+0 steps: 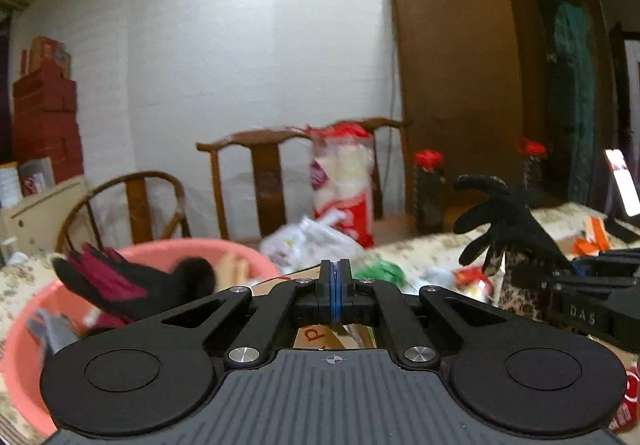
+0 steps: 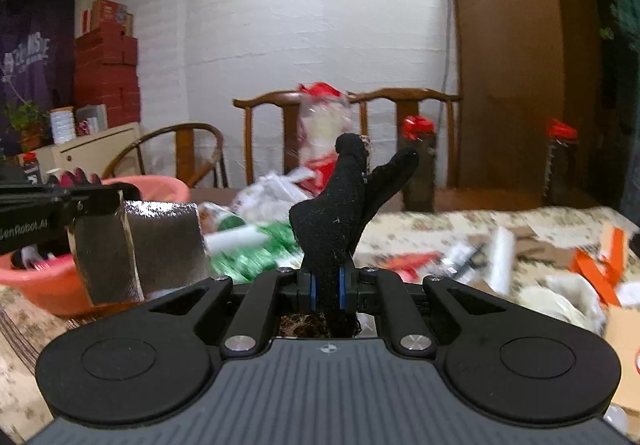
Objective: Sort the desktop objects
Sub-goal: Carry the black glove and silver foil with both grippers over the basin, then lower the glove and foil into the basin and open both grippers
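Above the cluttered counter (image 2: 460, 223), my right gripper (image 2: 328, 291) pinches a black knit glove (image 2: 340, 205) at its cuff, fingers standing upward. The glove looks soft, light and limp; hold it at the cuff, where the fabric bunches. My left gripper (image 1: 335, 285) has its jaws pressed together, empty. The pink basin (image 1: 28, 321) sits left, holding a red-and-black glove (image 1: 120, 281).

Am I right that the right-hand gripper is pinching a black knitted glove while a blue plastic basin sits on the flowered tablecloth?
Not quite: the basin is pink, not blue, as the left wrist view shows. The round pink plastic basin sits on the flowered tablecloth. The rest holds: the right gripper is pinching the black knitted glove, which the right wrist view shows.
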A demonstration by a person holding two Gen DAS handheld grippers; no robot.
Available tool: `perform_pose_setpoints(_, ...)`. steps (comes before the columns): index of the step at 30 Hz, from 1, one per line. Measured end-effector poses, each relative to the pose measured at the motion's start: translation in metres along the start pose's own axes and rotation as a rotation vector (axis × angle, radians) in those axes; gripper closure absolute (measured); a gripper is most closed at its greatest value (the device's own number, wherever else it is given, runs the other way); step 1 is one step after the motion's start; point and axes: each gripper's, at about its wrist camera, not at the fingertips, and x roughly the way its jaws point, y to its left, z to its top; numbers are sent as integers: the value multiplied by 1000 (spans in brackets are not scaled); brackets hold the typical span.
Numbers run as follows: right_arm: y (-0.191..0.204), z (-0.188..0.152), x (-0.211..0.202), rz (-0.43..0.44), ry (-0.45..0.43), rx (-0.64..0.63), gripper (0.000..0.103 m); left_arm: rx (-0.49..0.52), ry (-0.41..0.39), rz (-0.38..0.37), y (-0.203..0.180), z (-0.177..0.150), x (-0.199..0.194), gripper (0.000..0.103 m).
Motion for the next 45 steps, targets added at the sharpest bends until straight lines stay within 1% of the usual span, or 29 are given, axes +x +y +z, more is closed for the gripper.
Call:
perform_pose_setpoints(6,43,27,11,83,-33,-32,92,-17,-48,80,46,23,-11,103)
perform_pose_setpoints(11,94,48,26,181,-50,-65,92,-35,-59,160,96,31,-15,103)
perform_pose_setpoints(15,137,61,41,278,-45,-71,92,-65,-35,222,140,27,-14,103)
perform_pose_setpoints(19,183,69,57,369,-19,-91,92,-85,-2,281,176,18,-11,103)
perform_pose_setpoints(24,234,61,76,462,32,-125,92,-93,44,331,209,-2,-9,103)
perform_pose_setpoints(28,265,50,90,490,74,-172,92,-115,74,333,228,-18,-2,103)
perform_pose_setpoints(30,277,47,98,488,98,-190,92,-120,88,328,233,-24,3,103)
perform_pose_setpoints(33,287,44,111,487,137,-201,92,-111,104,332,238,-32,15,103)
perform_pose_setpoints(37,289,45,121,484,171,-189,92,-121,110,322,242,-34,27,103)
perform_pose_setpoints(38,289,46,123,483,176,-191,91,-119,106,323,242,-33,27,94)
perform_pose_setpoints(39,289,46,125,480,179,-197,89,-116,102,324,240,-33,28,74)
perform_pose_setpoints(40,290,46,126,478,181,-203,87,-116,96,333,241,-33,27,64)
perform_pose_setpoints(41,290,46,126,474,178,-205,85,-113,90,340,240,-34,26,57)
perform_pose_setpoints(42,290,45,125,471,173,-205,82,-111,89,344,242,-34,26,40)
perform_pose_setpoints(43,290,44,124,473,171,-205,79,-108,84,352,241,-35,24,26)
perform_pose_setpoints(45,288,43,122,471,165,-201,55,-100,66,373,240,-35,19,19)
